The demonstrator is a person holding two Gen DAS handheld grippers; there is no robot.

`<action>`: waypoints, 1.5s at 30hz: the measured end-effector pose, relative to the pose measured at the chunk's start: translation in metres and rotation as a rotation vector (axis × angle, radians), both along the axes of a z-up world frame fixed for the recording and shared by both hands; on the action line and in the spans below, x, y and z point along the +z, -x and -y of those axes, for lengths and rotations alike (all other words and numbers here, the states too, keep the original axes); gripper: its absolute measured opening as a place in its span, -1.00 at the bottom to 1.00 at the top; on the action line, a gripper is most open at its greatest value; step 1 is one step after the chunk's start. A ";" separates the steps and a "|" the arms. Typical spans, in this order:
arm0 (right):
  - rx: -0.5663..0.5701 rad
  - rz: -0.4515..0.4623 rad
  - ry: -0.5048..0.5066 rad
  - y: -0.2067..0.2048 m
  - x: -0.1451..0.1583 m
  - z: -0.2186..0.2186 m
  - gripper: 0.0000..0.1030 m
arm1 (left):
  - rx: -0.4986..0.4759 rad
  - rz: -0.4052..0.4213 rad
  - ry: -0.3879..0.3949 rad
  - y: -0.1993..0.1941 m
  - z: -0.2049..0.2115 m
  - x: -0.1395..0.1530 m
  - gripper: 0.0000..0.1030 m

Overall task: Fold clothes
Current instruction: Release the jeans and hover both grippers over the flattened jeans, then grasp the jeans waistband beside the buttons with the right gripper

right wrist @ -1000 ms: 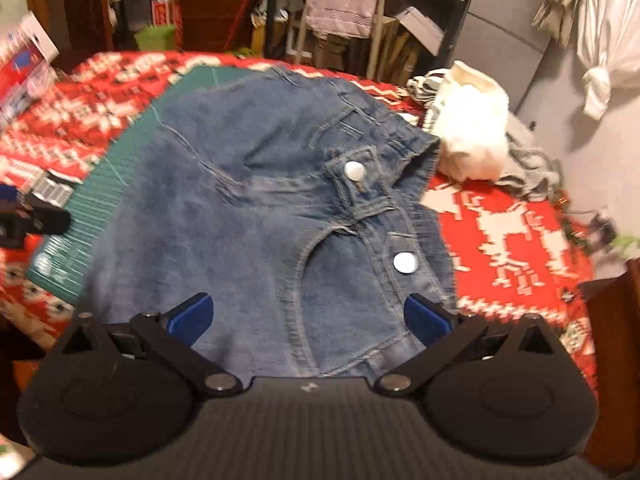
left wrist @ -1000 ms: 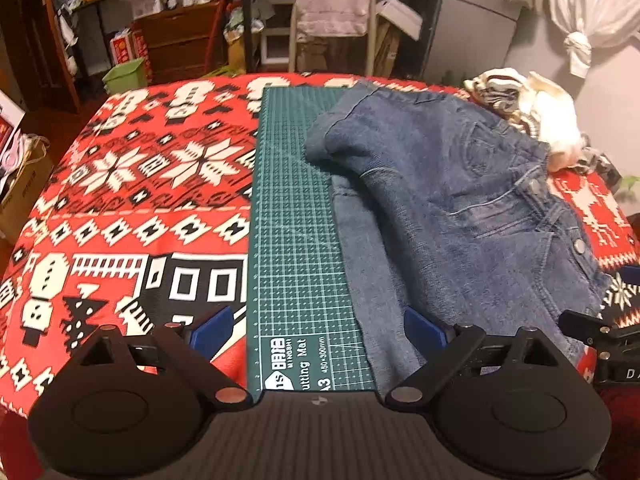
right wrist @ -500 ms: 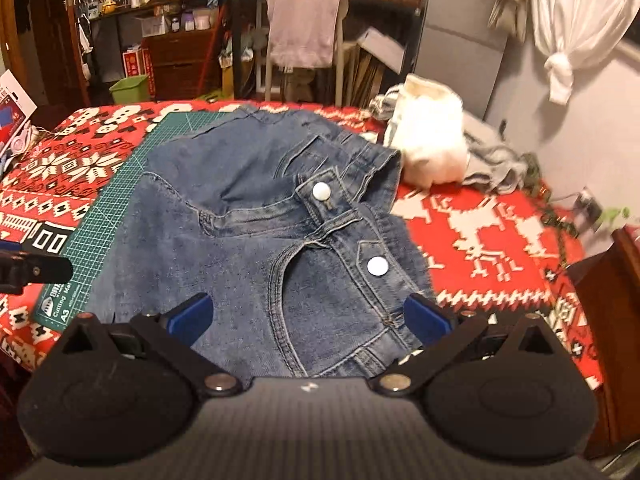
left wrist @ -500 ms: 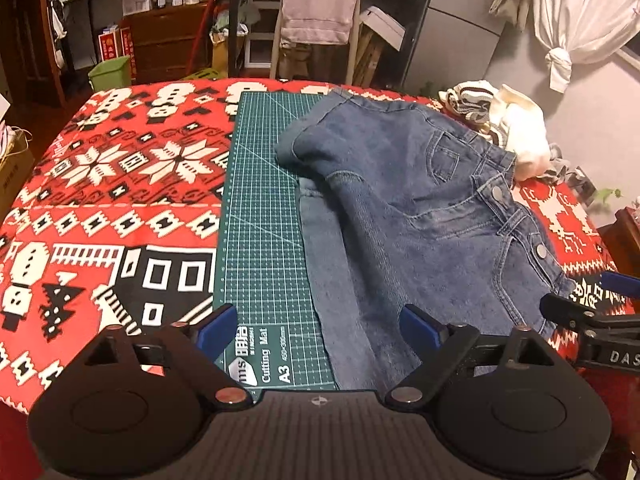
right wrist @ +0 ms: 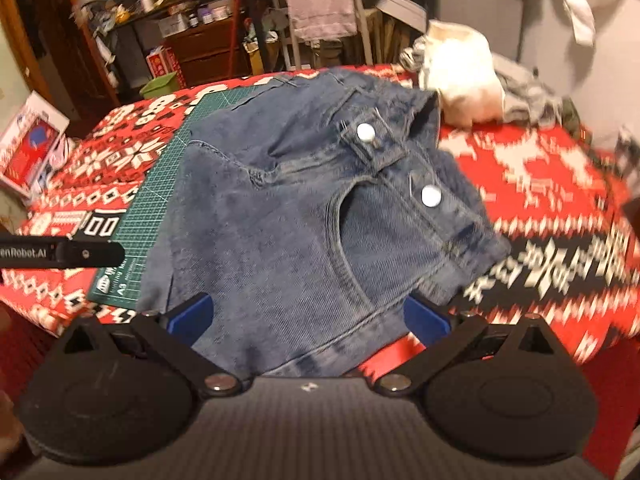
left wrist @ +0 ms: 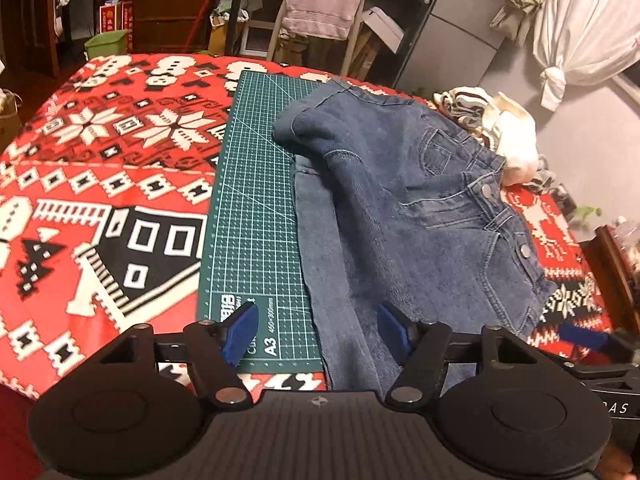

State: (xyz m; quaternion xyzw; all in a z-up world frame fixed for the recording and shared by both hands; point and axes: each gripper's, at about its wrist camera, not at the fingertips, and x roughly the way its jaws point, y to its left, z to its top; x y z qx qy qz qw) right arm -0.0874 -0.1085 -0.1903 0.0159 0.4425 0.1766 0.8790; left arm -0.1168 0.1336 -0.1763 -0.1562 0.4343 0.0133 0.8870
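both grippers drew back; denim shorts [left wrist: 404,208] lie untouched

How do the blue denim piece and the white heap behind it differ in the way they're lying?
The denim is spread fairly flat, partly over the green mat; the white heap sits bunched up on the red cloth, off the mat. The denim is nearer the open grippers, left and right; the heap lies beyond. Neither garment is gripped.

Warm dim light, fisheye bending — right-view blur
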 end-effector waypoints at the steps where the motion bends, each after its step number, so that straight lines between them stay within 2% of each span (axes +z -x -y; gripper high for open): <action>1: -0.008 -0.012 -0.012 0.001 -0.002 0.001 0.99 | -0.004 0.003 0.010 0.002 -0.001 -0.001 0.18; 4: -0.050 -0.046 -0.037 0.000 -0.009 0.007 0.99 | -0.007 0.001 0.028 0.006 0.000 -0.004 0.17; 8: -0.079 -0.133 -0.165 -0.007 -0.020 0.023 0.95 | -0.010 -0.003 0.046 0.010 0.001 -0.008 0.17; 10: -0.103 -0.188 -0.215 -0.010 -0.027 0.029 0.78 | -0.012 -0.006 0.051 0.012 0.000 -0.010 0.17; 11: -0.115 -0.204 -0.221 -0.012 -0.030 0.031 0.63 | -0.012 -0.008 0.054 0.013 -0.001 -0.011 0.17; 14: -0.156 -0.238 -0.226 -0.018 -0.040 0.036 0.49 | -0.012 -0.015 0.060 0.014 -0.001 -0.014 0.17; 20: -0.216 -0.172 -0.186 -0.023 -0.045 0.040 0.45 | -0.018 -0.019 0.065 0.017 0.000 -0.018 0.16; 26: -0.225 -0.115 -0.152 -0.030 -0.046 0.037 0.45 | -0.016 -0.024 0.061 0.018 0.000 -0.020 0.16; 29: -0.230 -0.098 -0.148 -0.035 -0.045 0.031 0.36 | -0.012 -0.027 0.064 0.018 -0.001 -0.021 0.16; 33: -0.238 -0.072 -0.111 -0.041 -0.044 0.021 0.07 | -0.007 -0.030 0.066 0.017 -0.001 -0.022 0.16; 36: -0.214 -0.042 -0.079 -0.043 -0.042 0.015 -0.04 | -0.005 -0.031 0.069 0.017 -0.002 -0.022 0.16; 41: -0.205 -0.003 -0.021 -0.046 -0.044 0.006 -0.08 | -0.003 -0.038 0.071 0.016 -0.002 -0.024 0.16; 43: -0.202 0.021 0.030 -0.045 -0.044 -0.001 -0.25 | -0.003 -0.038 0.070 0.016 -0.002 -0.024 0.16; 45: -0.197 0.052 0.063 -0.042 -0.041 -0.006 -0.58 | -0.004 -0.036 0.068 0.016 -0.002 -0.023 0.16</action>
